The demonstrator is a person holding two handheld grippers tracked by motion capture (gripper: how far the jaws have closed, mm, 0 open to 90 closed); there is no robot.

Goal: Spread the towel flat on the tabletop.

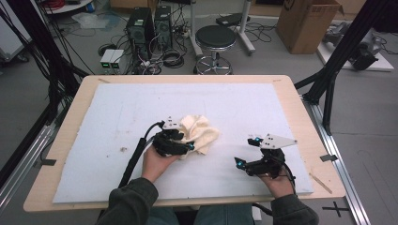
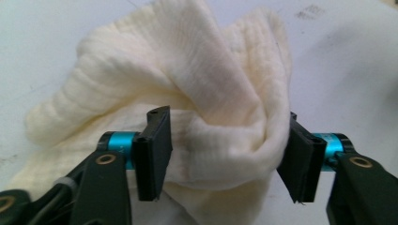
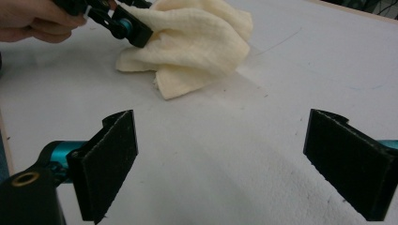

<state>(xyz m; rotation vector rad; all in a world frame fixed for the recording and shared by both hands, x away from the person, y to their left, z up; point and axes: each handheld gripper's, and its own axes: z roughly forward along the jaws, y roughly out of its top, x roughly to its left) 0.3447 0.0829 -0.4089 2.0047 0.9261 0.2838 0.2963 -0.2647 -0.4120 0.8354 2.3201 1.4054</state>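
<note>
A crumpled cream cloth lies on the white mat, a little left of the table's middle. My left gripper sits at the cloth's near left side. In the left gripper view its jaws stand wide apart around a bulging fold of the cloth, whose sides brush the pads without being squeezed. My right gripper hovers over bare mat at the front right, apart from the cloth. It is open with nothing between its pads. The right gripper view looks across at the cloth and the left gripper.
The mat covers most of a wooden table. Beyond the far edge, on the floor, stand a black stool, computer towers with tangled cables and a cardboard box. Black frame posts rise at the right.
</note>
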